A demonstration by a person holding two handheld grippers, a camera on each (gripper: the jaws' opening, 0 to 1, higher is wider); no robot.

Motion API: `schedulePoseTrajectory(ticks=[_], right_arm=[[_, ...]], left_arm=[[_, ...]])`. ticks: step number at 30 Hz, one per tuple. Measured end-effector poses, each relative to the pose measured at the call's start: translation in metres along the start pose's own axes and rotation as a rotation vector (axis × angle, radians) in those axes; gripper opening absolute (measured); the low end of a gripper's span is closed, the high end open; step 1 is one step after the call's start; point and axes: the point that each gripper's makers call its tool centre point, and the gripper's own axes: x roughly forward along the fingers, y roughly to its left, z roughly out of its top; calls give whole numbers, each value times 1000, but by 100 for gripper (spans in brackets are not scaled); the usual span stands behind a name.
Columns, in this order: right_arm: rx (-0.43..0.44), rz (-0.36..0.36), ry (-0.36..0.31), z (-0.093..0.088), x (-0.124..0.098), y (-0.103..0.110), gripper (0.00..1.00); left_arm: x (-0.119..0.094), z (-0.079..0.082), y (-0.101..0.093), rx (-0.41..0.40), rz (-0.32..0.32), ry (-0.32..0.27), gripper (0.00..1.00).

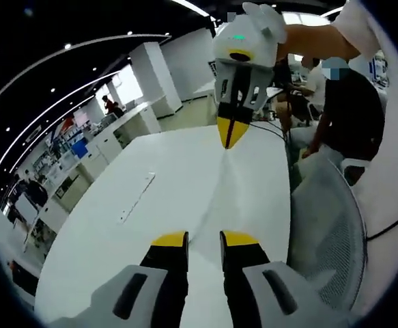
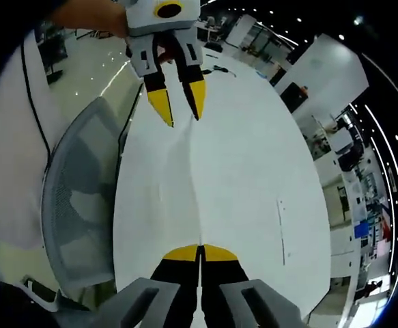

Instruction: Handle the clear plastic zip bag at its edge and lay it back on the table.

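In the left gripper view, the left gripper (image 1: 203, 239) rises from the bottom with its yellow-tipped jaws spread apart above the white table (image 1: 117, 225). Opposite it, the right gripper (image 1: 231, 133) reaches down from the top, its tips pressed together on the far edge of the clear plastic zip bag (image 1: 216, 198), which shows here as little more than faint creases running across the white surface between the two tools. A grey mesh chair (image 1: 328, 232) stands just beside the table, and a seated person (image 1: 345, 109) in dark clothes sits beyond it.

In the right gripper view, the right gripper (image 2: 200, 251) has its jaws closed tight on the near edge of the zip bag (image 2: 192, 164), which stretches away as a nearly invisible sheet marked by a long central fold. At the far end the left gripper (image 2: 182, 106) hangs with its tips parted at the bag's edge; whether they touch it cannot be told. The mesh chair (image 2: 82, 198) stands alongside the table (image 2: 267, 178).
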Motion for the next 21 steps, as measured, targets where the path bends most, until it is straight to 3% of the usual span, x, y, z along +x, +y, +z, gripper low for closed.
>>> schedulePoseTrajectory(ticks=[6, 21], right_arm=[[-9, 0, -1, 2, -4, -1, 0], [-19, 4, 6, 4, -7, 0, 0]], left_arm=[[1, 2, 2, 46, 0, 23, 13], [6, 2, -6, 158, -79, 129, 1]])
